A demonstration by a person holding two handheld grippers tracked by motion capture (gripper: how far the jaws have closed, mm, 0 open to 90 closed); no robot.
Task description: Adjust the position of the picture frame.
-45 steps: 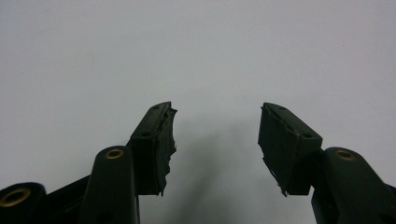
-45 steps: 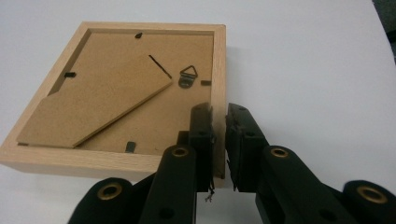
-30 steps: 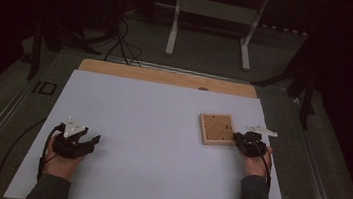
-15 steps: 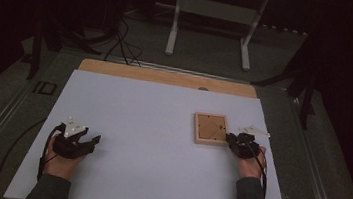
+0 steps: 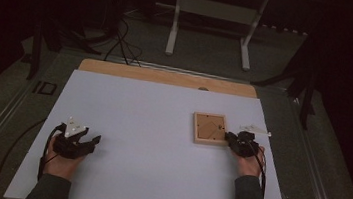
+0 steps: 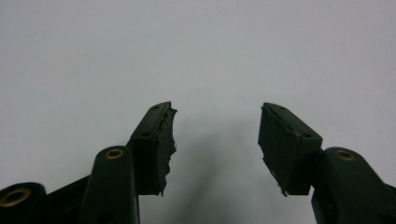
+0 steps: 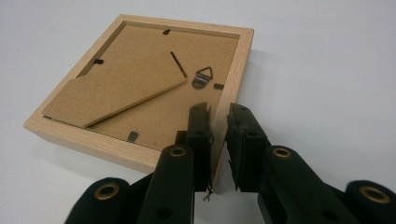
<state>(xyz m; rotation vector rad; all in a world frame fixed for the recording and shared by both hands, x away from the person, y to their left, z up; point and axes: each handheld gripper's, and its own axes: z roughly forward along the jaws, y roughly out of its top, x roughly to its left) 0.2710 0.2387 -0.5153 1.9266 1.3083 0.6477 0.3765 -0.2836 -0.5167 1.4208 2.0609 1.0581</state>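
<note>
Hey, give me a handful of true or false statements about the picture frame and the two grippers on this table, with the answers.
1. The wooden picture frame lies back side up. True.
2. The right gripper grips the frame's edge. True.
3. The left gripper holds the frame too. False: its jaws are open on bare white table.
4. The frame's fold-out stand is propped upright. False: it lies flat.
5. A metal hanger sits on the frame's backing. True.

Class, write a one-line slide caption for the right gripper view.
Right gripper clamps the side rail of a wooden picture frame lying face down on the white table.
</note>
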